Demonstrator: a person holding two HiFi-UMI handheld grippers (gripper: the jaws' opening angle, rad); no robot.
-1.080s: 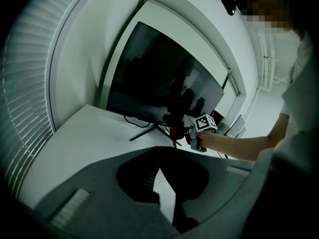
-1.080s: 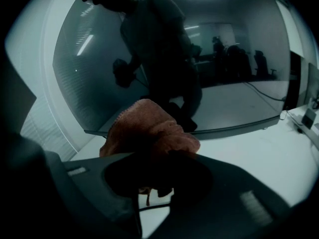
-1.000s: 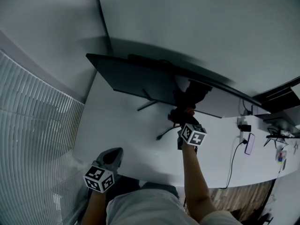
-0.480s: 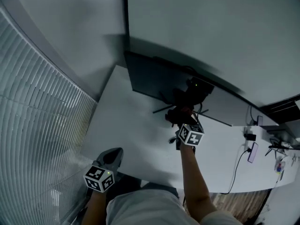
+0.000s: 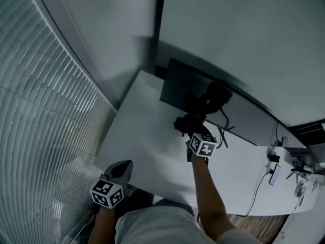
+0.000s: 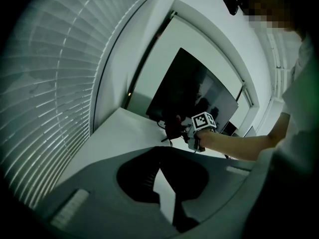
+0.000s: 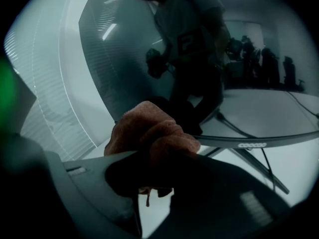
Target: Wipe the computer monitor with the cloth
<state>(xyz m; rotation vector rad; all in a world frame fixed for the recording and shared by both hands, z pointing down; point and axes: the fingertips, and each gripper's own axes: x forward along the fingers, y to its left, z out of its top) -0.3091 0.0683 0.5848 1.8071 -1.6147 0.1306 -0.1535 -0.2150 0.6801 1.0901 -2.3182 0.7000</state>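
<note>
Your right gripper (image 7: pixel 154 171) is clamped on the one reddish-brown cloth (image 7: pixel 147 131); the pinched part is lost in shadow. At its 12 o'clock stands the single monitor (image 7: pixel 129 49), with the cloth at its lower edge, though contact is hard to make out. The cloth covers part of the monitor's stand. Your left gripper (image 6: pixel 159 167) has its jaw tips together on nothing, at 7 o'clock by the tabletop's (image 5: pixel 147 141) near edge.
</note>
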